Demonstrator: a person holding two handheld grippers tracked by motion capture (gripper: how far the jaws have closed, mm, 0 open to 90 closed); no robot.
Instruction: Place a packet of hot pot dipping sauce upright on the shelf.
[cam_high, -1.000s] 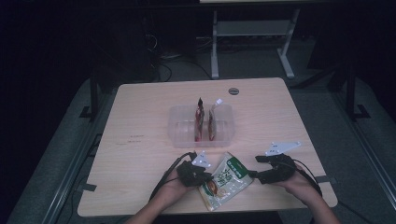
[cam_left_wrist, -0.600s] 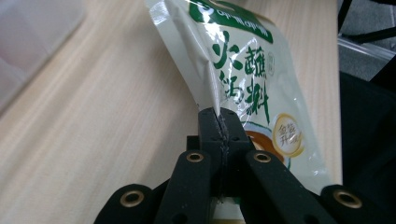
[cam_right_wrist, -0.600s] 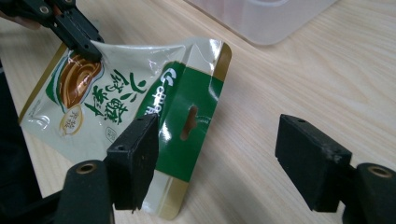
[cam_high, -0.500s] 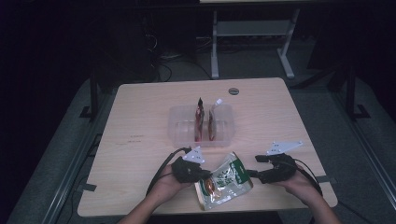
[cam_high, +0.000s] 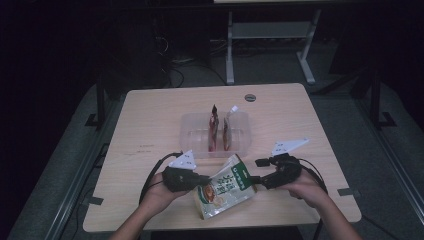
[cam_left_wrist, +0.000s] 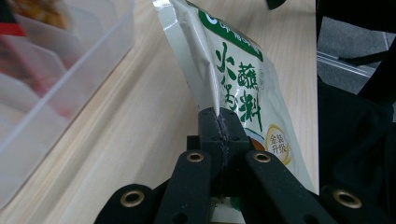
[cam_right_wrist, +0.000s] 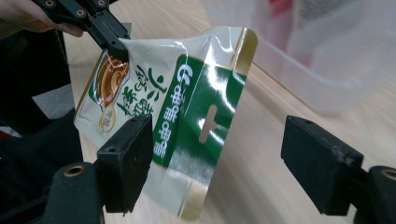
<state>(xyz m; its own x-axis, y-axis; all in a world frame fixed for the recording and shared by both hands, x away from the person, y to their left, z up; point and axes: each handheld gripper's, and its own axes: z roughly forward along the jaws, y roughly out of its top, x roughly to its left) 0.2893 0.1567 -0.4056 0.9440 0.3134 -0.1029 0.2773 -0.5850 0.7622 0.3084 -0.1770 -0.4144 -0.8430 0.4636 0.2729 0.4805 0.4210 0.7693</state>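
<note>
With the left gripper (cam_left_wrist: 219, 122) pinching the side seam of the green seasoning pouch (cam_high: 225, 187) at lower centre of the high view, the spread-jawed right gripper (cam_right_wrist: 219, 163) should clamp its hang-hole top before lifting toward the clear bin (cam_high: 192, 131).

1. Pouch (cam_high: 225, 187) pinched in your left gripper (cam_left_wrist: 219, 128): cream-white foil, green band, green characters, gold edge trim, orange-brown round picture.
2. Your right gripper (cam_right_wrist: 219, 163), pads either side of the pouch's green end: matte black.
3. Bin (cam_high: 192, 131) beyond your jaws: clear plastic, red and brown packets inside.
4. Table (cam_high: 150, 115) under both: pale wood grain.
</note>
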